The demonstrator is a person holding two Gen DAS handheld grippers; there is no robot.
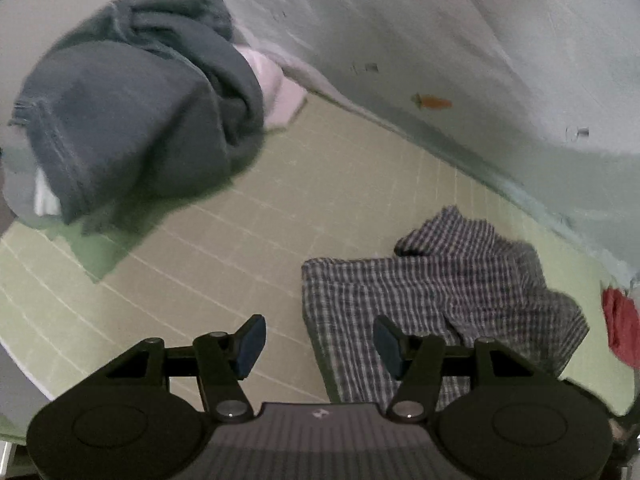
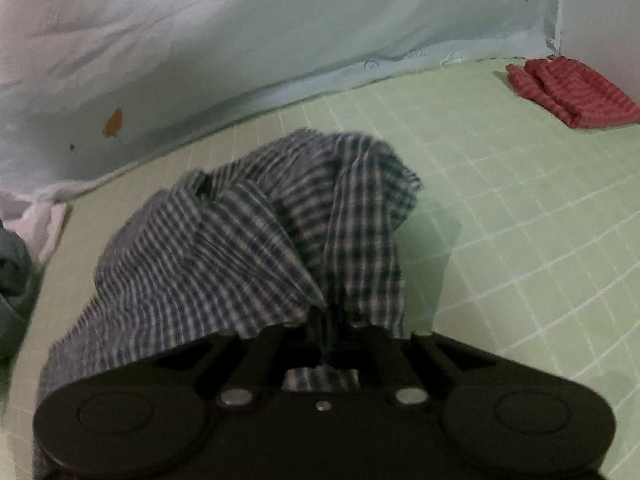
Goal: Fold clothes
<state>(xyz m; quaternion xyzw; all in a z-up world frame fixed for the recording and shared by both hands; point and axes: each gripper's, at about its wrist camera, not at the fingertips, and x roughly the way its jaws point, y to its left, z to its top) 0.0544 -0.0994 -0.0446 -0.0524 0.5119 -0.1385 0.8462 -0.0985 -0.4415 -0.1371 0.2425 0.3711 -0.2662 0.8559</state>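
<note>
A blue-and-white checked cloth (image 1: 432, 292) lies partly folded on the green gridded mat (image 1: 248, 216). My left gripper (image 1: 320, 344) hangs open just above the cloth's near left corner, with nothing between its blue pads (image 1: 252, 344). In the right wrist view the same checked cloth (image 2: 248, 240) is bunched and lifted, and my right gripper (image 2: 328, 324) is shut on a gathered fold of it. The right fingertips are hidden under the fabric.
A heap of dark grey garments (image 1: 128, 120) with a pink piece (image 1: 276, 88) sits at the mat's far left. A folded red striped cloth (image 2: 572, 92) lies at the far right corner. A pale blue sheet (image 2: 280, 32) with small prints hangs behind the mat.
</note>
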